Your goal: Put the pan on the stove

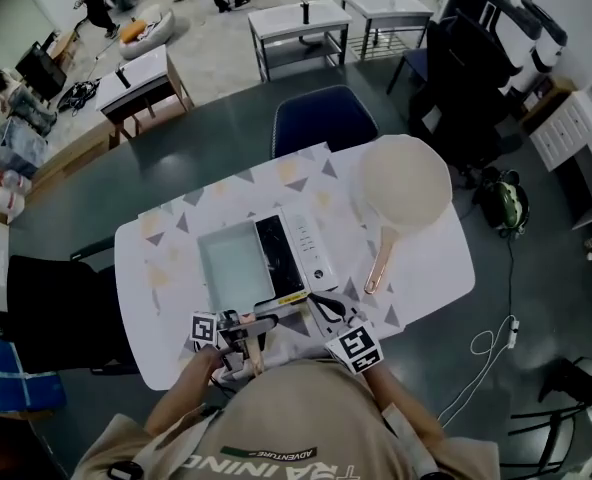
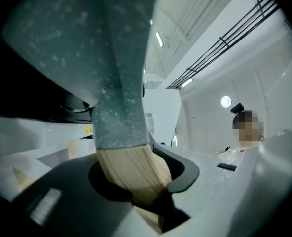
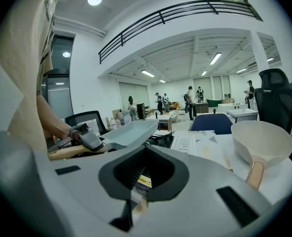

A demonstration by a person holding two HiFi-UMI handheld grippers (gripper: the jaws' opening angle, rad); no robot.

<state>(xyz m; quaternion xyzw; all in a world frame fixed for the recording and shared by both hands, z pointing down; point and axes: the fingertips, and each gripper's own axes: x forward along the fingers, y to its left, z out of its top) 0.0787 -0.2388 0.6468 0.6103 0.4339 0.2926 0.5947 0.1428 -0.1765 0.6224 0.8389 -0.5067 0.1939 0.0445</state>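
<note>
A grey-green rectangular pan (image 1: 234,266) with a wooden handle (image 2: 128,167) hangs tilted over the left part of the white stove (image 1: 311,248) with its black glass top. My left gripper (image 1: 238,333) is shut on that handle at the table's front edge. In the right gripper view the pan (image 3: 131,132) rides above the stove (image 3: 185,143), with the left gripper (image 3: 87,138) beside a bare forearm. My right gripper (image 1: 326,310) sits just in front of the stove, jaws together and nothing between them; it shows again in its own view (image 3: 133,201).
A round cream pan (image 1: 406,183) with a copper-toned handle lies on the patterned tablecloth (image 1: 166,268) right of the stove. A blue chair (image 1: 321,118) stands behind the table and a black office chair (image 1: 456,78) at the back right. People and low tables fill the far room.
</note>
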